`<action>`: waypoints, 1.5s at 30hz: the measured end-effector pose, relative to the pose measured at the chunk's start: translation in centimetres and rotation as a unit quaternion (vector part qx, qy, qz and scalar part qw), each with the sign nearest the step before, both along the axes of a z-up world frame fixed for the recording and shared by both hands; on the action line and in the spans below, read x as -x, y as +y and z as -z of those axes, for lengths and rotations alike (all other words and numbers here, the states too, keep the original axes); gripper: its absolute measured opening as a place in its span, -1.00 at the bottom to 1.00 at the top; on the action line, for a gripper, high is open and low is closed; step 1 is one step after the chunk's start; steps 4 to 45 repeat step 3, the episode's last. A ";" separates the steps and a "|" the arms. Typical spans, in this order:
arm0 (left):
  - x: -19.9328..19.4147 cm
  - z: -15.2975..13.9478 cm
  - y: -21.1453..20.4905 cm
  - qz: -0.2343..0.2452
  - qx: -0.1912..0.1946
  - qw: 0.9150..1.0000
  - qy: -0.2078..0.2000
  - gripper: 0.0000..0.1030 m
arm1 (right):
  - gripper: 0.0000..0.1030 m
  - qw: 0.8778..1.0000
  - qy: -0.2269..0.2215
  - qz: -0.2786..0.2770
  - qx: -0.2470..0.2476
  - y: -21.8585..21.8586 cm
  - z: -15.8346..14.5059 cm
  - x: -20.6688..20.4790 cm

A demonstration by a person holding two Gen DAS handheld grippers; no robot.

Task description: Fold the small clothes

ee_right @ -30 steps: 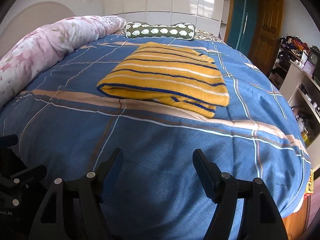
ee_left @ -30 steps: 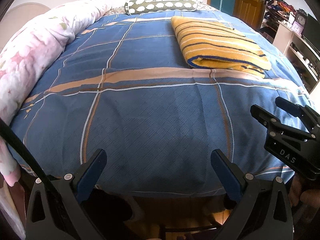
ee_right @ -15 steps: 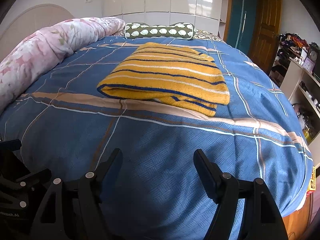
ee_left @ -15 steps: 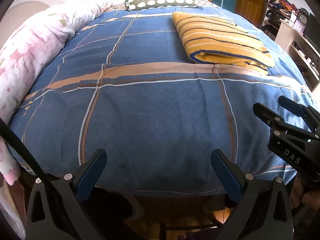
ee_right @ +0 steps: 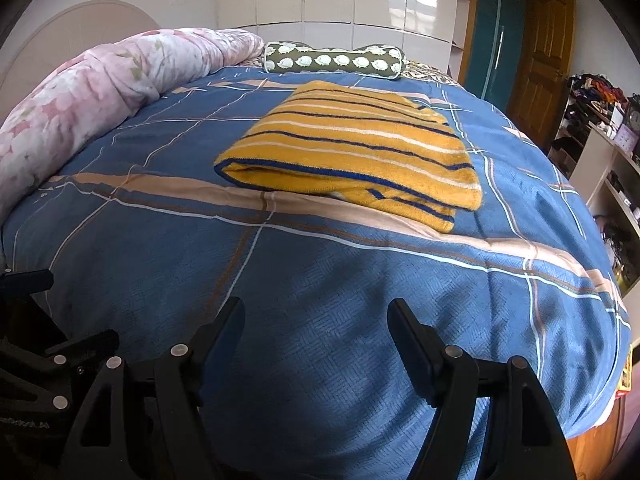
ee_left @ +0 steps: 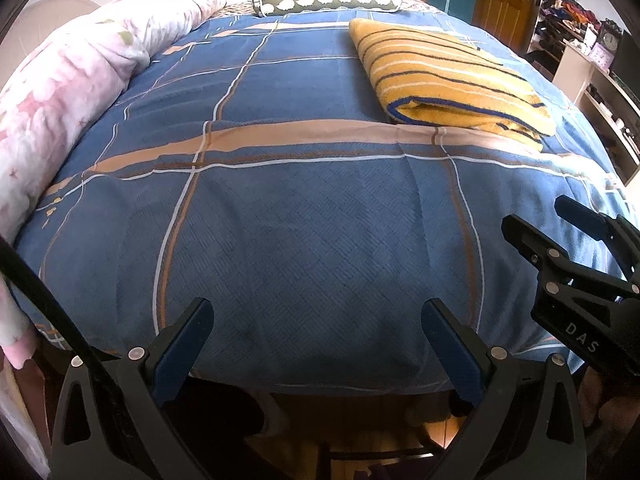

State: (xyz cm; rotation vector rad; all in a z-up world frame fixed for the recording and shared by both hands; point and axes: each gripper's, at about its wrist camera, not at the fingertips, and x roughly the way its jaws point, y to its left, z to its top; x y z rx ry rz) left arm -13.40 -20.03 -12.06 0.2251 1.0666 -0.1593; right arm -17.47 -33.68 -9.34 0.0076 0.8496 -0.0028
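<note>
Lying folded on the bed — yellow striped garment, flat on the blue plaid cover, right of the bed's middle in the left wrist view. Long axis along the bed's length, toward the green bolster pillow at the far end. Stripes parallel to that axis. Folded, blue-trimmed edge toward the cameras; a lower layer sticking out at the near right corner. Near edge just touching the tan band of the cover.

Left gripper at the foot of the bed, jaws spread wide, nothing between them, only blue cover beyond. Well apart from the garment.

Right gripper likewise spread wide and holding nothing, aimed up the bed with the garment ahead, near but not touching. Also visible at the right edge of the left wrist view, alongside the left gripper.

Pink floral quilt rolled along the left side of the bed, well apart from the garment. White shelf unit and wooden door off to the right — clutter on the shelves too small to identify.
</note>
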 end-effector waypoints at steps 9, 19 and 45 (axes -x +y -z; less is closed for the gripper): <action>-0.4 -0.1 0.2 -0.001 0.004 1.000 -0.001 1.00 | 0.51 1.000 -0.001 0.002 -0.003 0.0 -0.2 -0.2; -0.4 -0.1 0.2 -0.001 0.004 1.000 -0.001 1.00 | 0.51 1.000 -0.001 0.002 -0.003 0.0 -0.2 -0.2; -0.4 -0.1 0.2 -0.001 0.004 1.000 -0.001 1.00 | 0.51 1.000 -0.001 0.002 -0.003 0.0 -0.2 -0.2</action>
